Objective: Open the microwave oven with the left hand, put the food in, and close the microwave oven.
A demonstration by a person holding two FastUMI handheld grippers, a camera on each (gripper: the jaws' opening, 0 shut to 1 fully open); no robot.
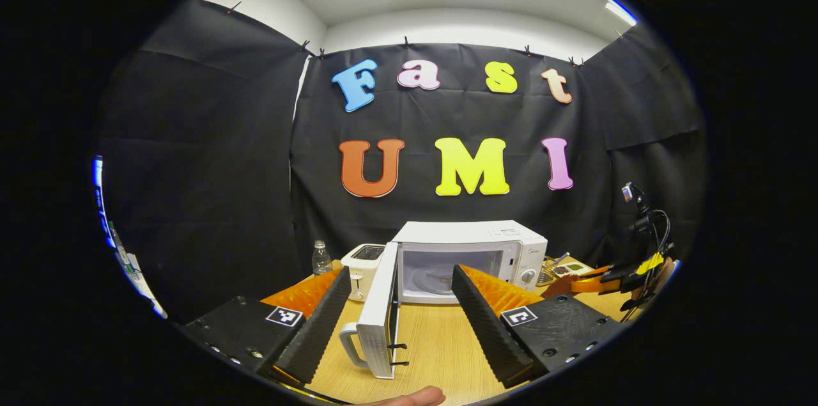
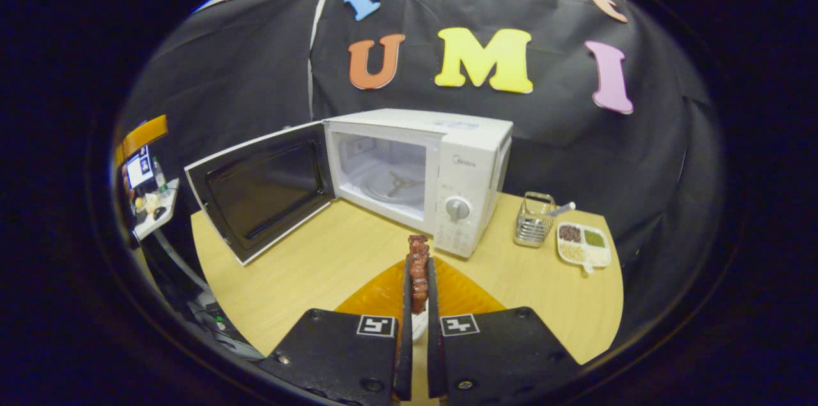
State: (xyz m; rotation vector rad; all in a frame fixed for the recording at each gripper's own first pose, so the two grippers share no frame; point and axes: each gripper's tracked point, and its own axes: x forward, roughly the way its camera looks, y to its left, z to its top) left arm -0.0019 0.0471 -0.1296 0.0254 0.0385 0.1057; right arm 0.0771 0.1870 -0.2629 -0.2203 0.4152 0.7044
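Right gripper [image 2: 416, 278] pinches food [image 2: 418, 268]; left gripper [image 1: 401, 288] wide apart, empty.

toaster [image 1: 362, 268] left of microwave [image 1: 470, 259], on table [image 1: 434, 342]

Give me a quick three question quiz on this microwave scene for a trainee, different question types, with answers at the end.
1. True or false: the microwave door is shut.
2. Which claw holds the food? A. left B. right
3. Fill in: the left claw is ____.

Key:
1. False; the door stands swung wide and the microwave cavity shows.
2. B; the right claw is clamped on the brown piece of food.
3. Open, with nothing between its fingers.
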